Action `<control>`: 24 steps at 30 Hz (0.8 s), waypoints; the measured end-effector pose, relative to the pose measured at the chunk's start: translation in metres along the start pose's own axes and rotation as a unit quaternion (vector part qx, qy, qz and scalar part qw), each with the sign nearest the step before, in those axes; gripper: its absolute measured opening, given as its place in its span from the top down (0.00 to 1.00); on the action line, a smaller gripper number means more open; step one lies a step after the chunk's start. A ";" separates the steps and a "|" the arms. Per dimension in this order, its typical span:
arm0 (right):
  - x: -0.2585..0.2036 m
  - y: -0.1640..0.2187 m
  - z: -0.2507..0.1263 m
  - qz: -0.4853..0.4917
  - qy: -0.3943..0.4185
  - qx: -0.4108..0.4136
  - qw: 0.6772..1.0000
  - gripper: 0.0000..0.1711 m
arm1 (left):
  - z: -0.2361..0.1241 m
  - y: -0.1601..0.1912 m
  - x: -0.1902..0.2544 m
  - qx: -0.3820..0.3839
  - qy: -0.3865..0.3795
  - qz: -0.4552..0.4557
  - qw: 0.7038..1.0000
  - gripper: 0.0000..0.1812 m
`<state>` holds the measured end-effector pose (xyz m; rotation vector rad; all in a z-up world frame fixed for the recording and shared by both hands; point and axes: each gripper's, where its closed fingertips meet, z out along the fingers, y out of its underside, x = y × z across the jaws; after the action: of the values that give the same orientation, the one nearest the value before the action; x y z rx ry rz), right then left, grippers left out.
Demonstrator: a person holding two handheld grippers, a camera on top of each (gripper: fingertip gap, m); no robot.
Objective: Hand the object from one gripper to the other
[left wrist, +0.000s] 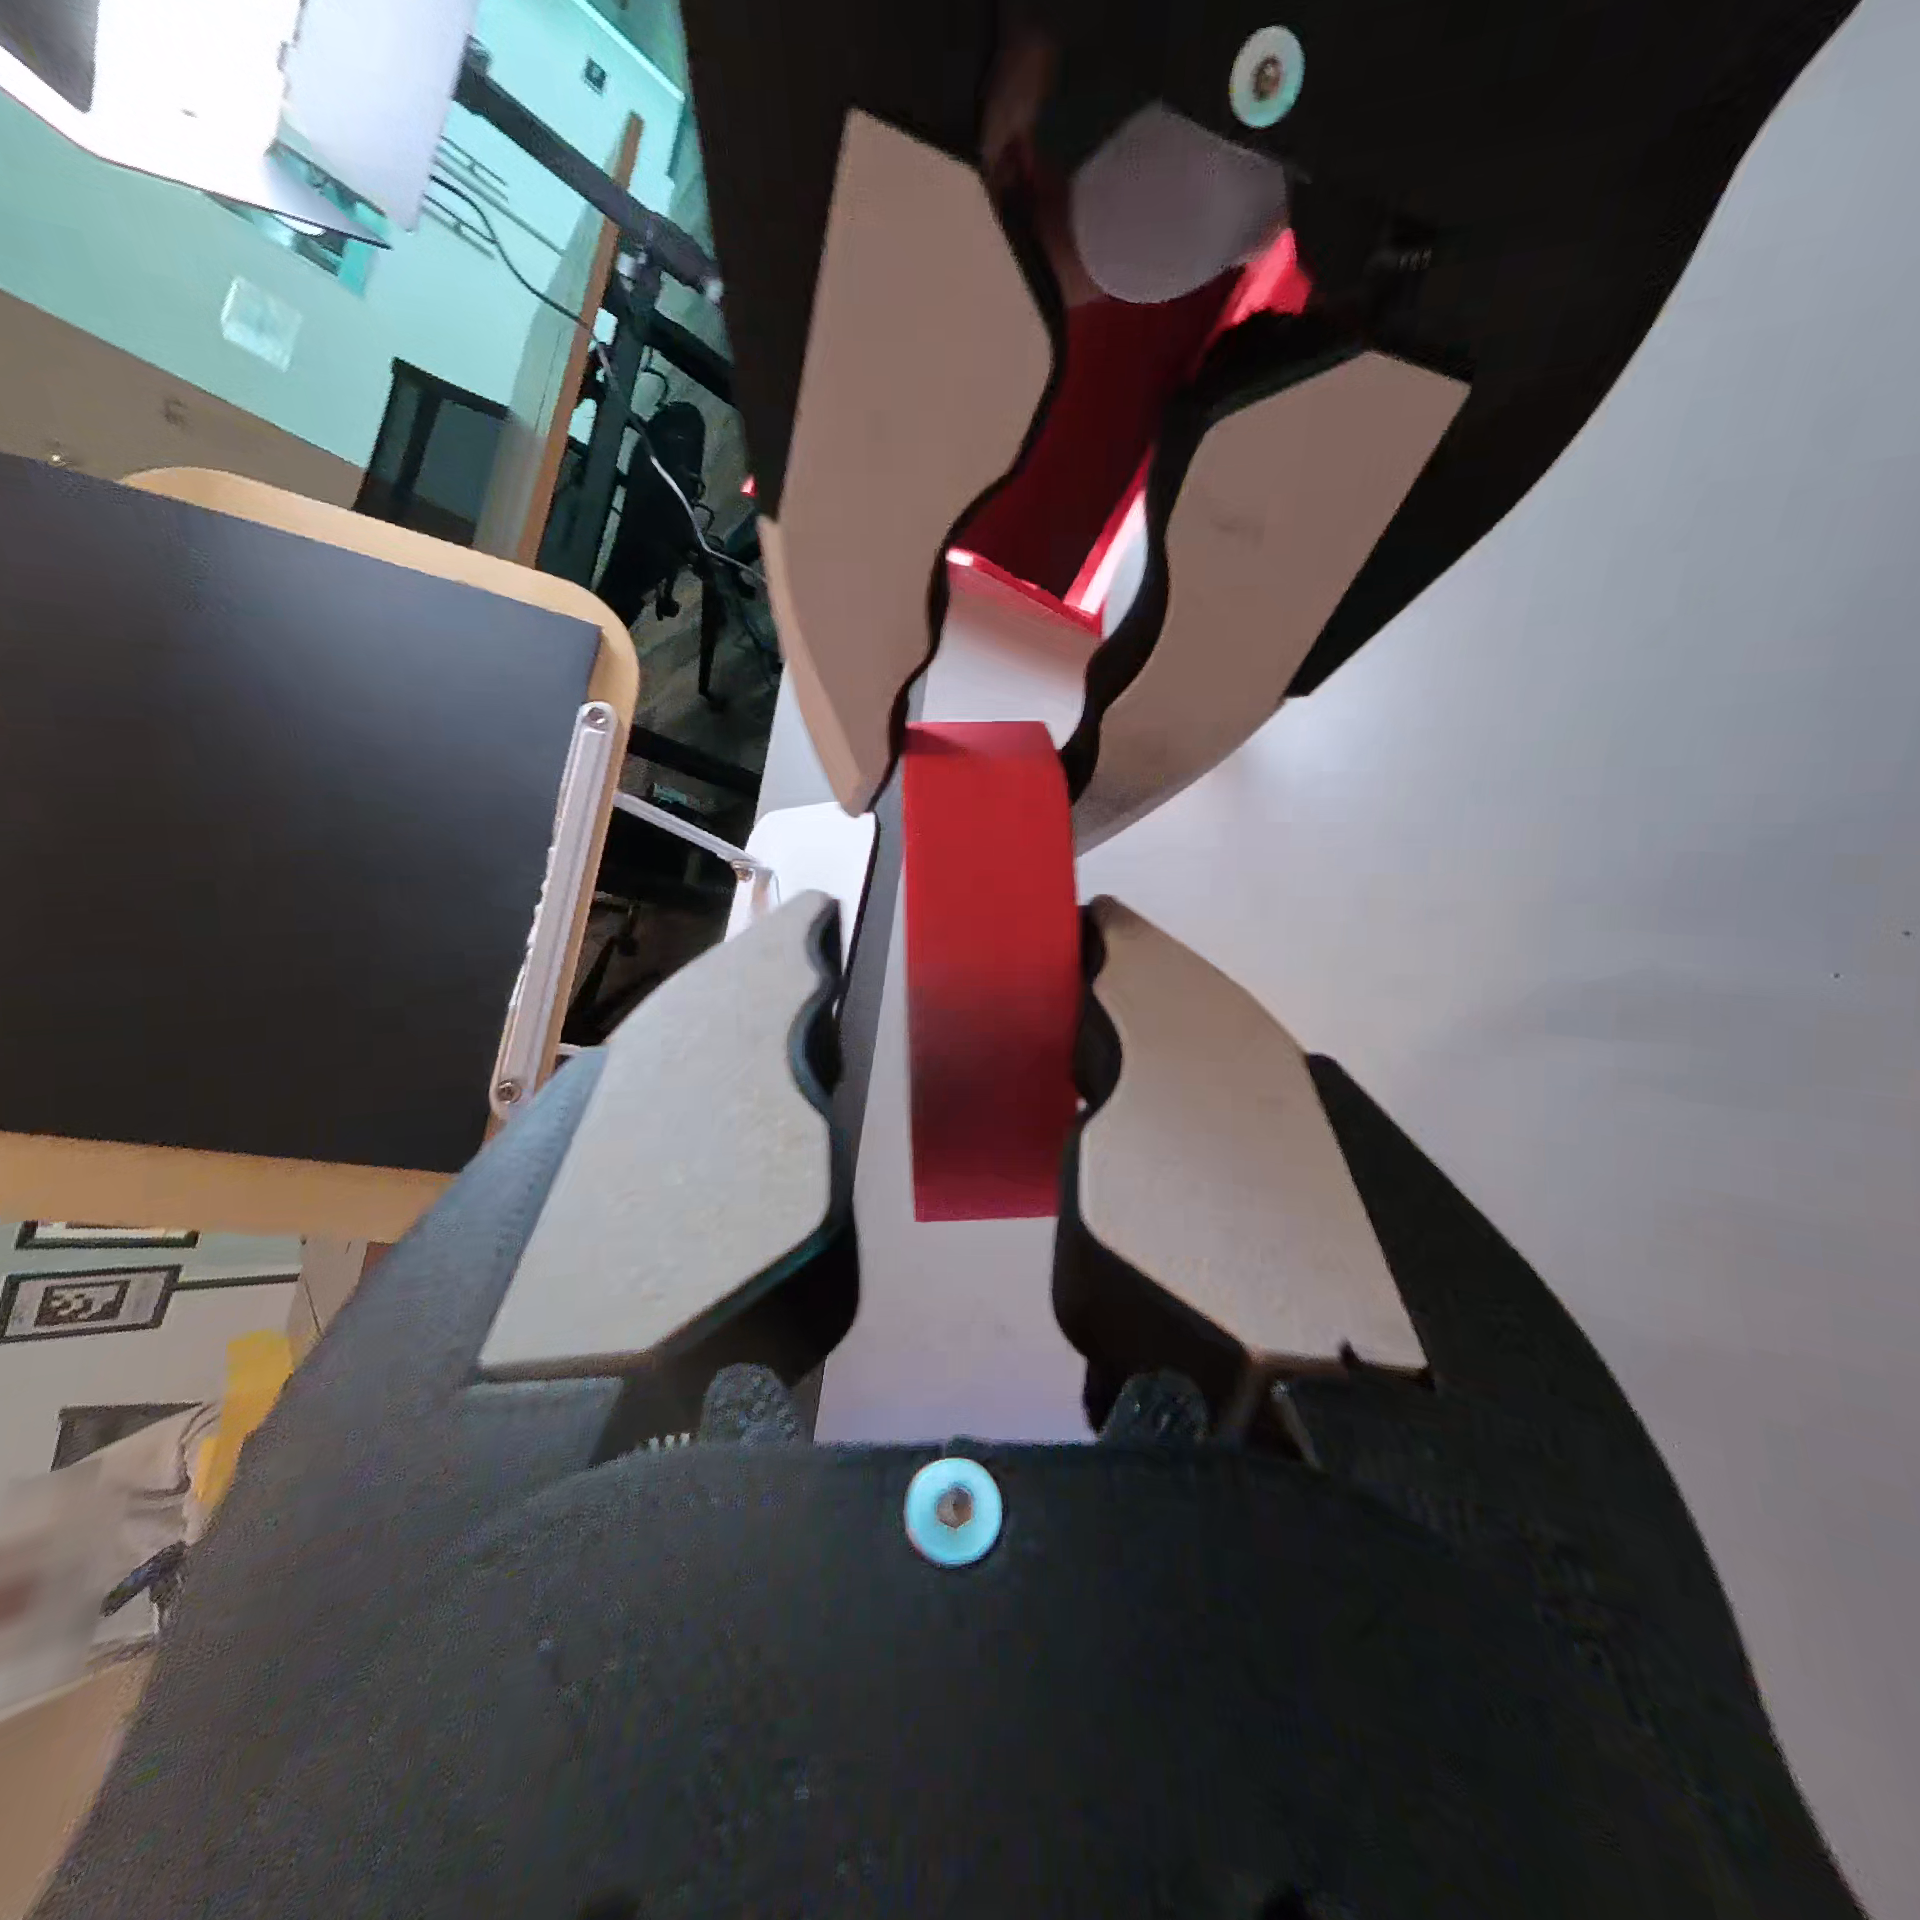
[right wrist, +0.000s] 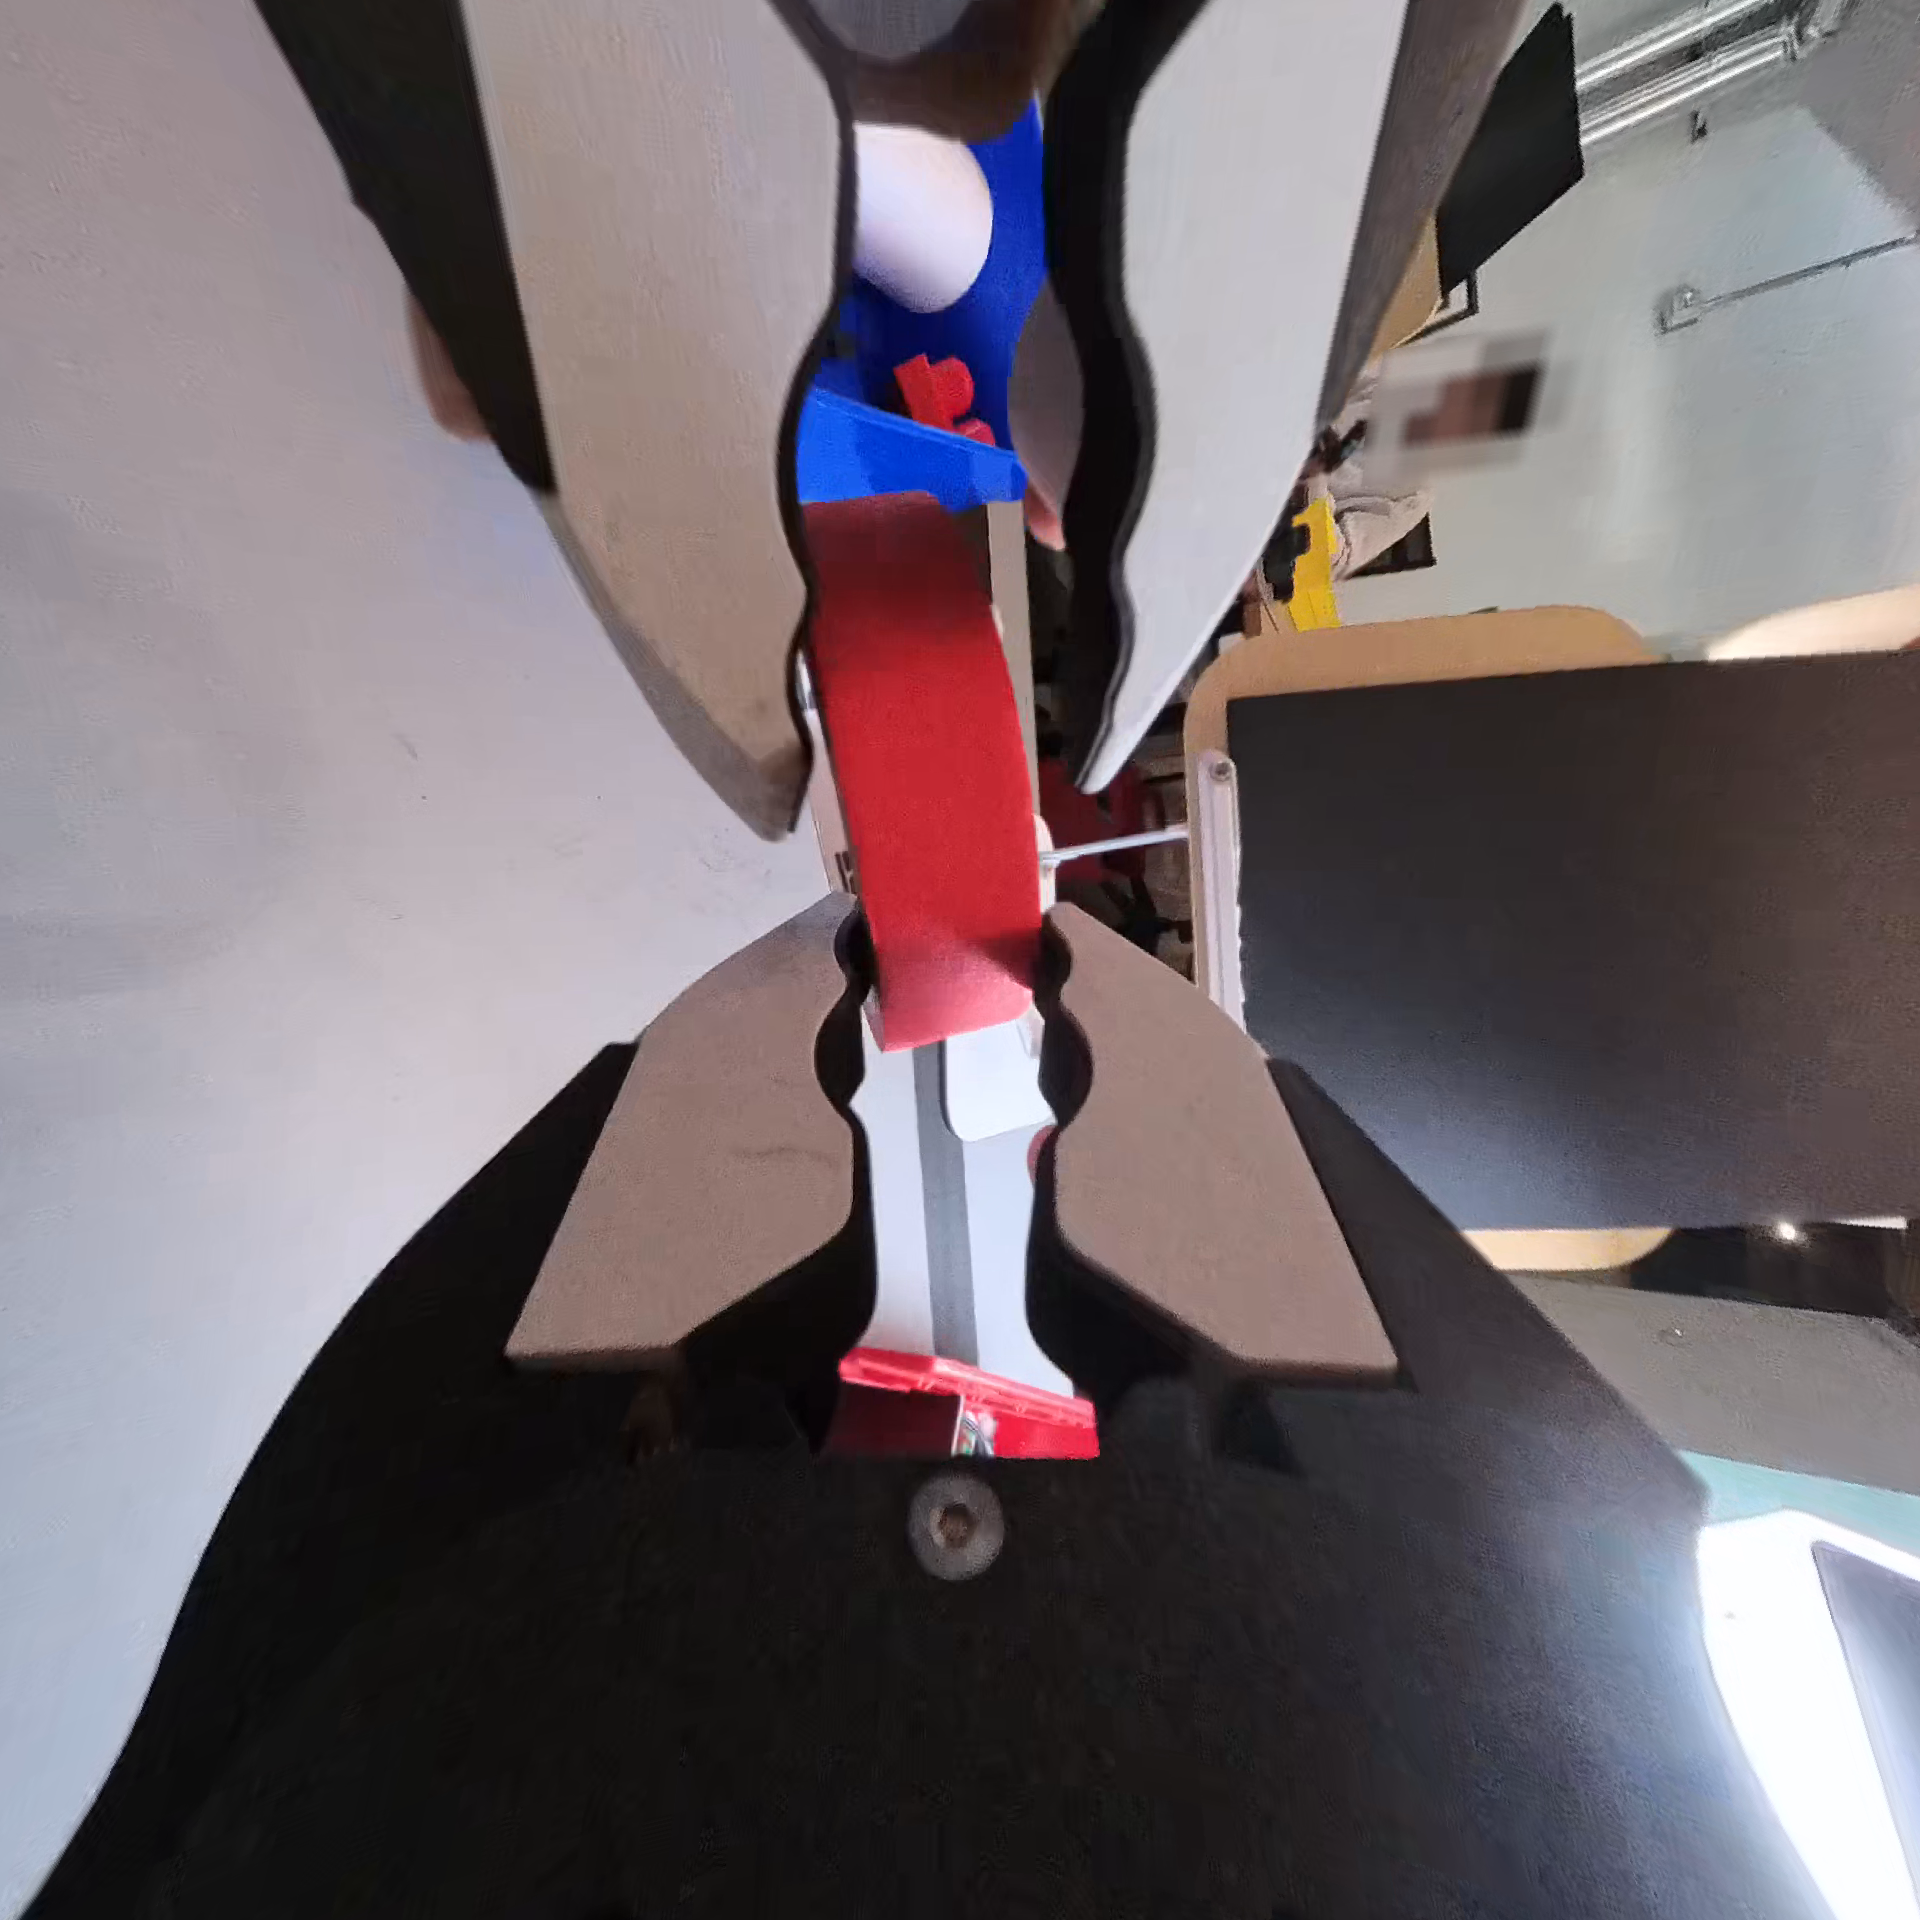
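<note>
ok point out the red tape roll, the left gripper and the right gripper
red tape roll (left wrist: 987,1060), left wrist view, middle of its outer red band
left gripper (left wrist: 961,920), left wrist view, midway between its fingertips
right gripper (right wrist: 948,930), right wrist view, midway between its fingertips

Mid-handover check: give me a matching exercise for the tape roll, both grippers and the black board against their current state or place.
1. red tape roll
2. left gripper
3. right gripper
4. black board with light wooden rim

A. open, with a gap beside the roll
B. shut on the roll
C. reaches into both grippers
D. off to the side, untouched

Pairs: 1-C, 2-A, 3-B, 4-D
</note>
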<state>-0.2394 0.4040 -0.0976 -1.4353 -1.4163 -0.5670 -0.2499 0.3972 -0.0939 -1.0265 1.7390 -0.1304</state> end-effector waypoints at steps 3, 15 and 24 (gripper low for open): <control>0.001 -0.001 -0.001 -0.008 0.008 -0.013 1.000 0.83 | 0.002 0.000 0.003 -0.004 0.003 0.014 1.000 0.84; 0.026 -0.006 -0.057 0.248 -0.110 0.296 0.916 0.68 | -0.076 -0.067 -0.013 0.242 0.027 -0.042 0.969 0.84; 0.024 -0.036 -0.057 0.269 -0.118 0.379 0.878 0.83 | -0.068 -0.060 -0.014 0.224 0.024 -0.052 0.973 0.84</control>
<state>-0.2501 0.3586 -0.0428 -1.1697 -1.1372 0.4993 -0.2702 0.3439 -0.0223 -0.7831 1.5973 -0.5913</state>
